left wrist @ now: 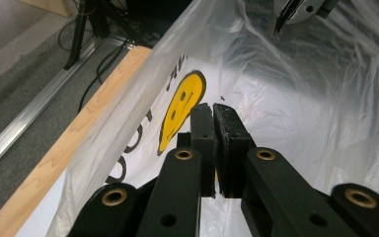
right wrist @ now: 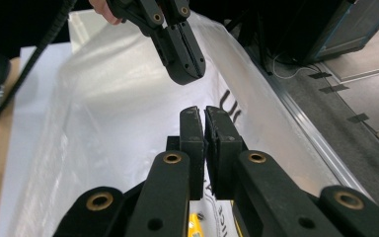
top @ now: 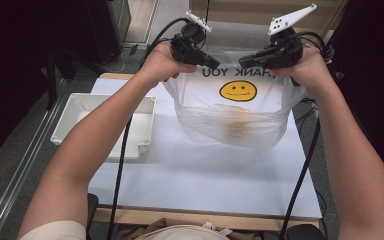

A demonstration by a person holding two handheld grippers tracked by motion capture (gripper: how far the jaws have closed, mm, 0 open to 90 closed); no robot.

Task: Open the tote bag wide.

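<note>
Hands raised above the table hold each tool [top: 227, 63] clamped on the plastic bag [top: 232, 117] rim.

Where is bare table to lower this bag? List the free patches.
Free: the white table between the plastic bag and the near edge, and right of the white tray. Crowded: the left side, taken by the tray.

Lab-like recording room, white-topped wooden table [top: 200, 175], metal floor rail [top: 15, 185], trailing cables [top: 307, 107], dark equipment stands [left wrist: 86, 24]
</note>
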